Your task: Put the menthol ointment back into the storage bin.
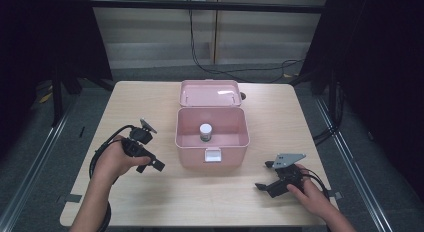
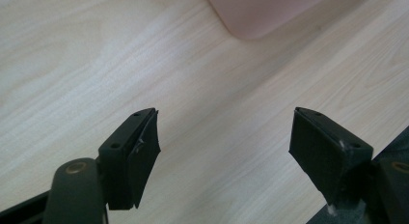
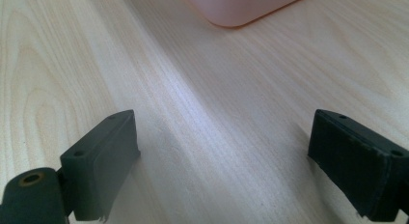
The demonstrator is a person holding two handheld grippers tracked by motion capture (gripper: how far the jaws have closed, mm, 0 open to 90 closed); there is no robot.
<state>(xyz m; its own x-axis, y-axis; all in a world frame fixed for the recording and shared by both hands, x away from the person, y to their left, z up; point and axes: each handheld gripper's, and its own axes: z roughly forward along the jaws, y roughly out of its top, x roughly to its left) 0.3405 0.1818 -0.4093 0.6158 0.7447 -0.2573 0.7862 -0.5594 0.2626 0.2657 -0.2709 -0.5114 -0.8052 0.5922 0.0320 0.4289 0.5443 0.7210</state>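
The surface [image 1: 150, 202] carries the open pink box [image 1: 211, 144], jar [image 1: 205, 132] upright inside. Your left claw [image 1: 152, 164] at 8 o'clock and right claw [image 1: 262, 186] at 4 both gape empty; swinging in low could shove the box or topple the jar.

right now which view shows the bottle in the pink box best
The high view: the bottle stands upright inside the open pink box, its white cap plain to see. The two gripper views catch just a corner of the box's outside wall, so its contents stay hidden there.

Pink box [image 1: 211, 137]; white-capped jar [image 1: 205, 131]; pale woodgrain table [image 1: 150, 197]; black tongs [image 1: 152, 162]
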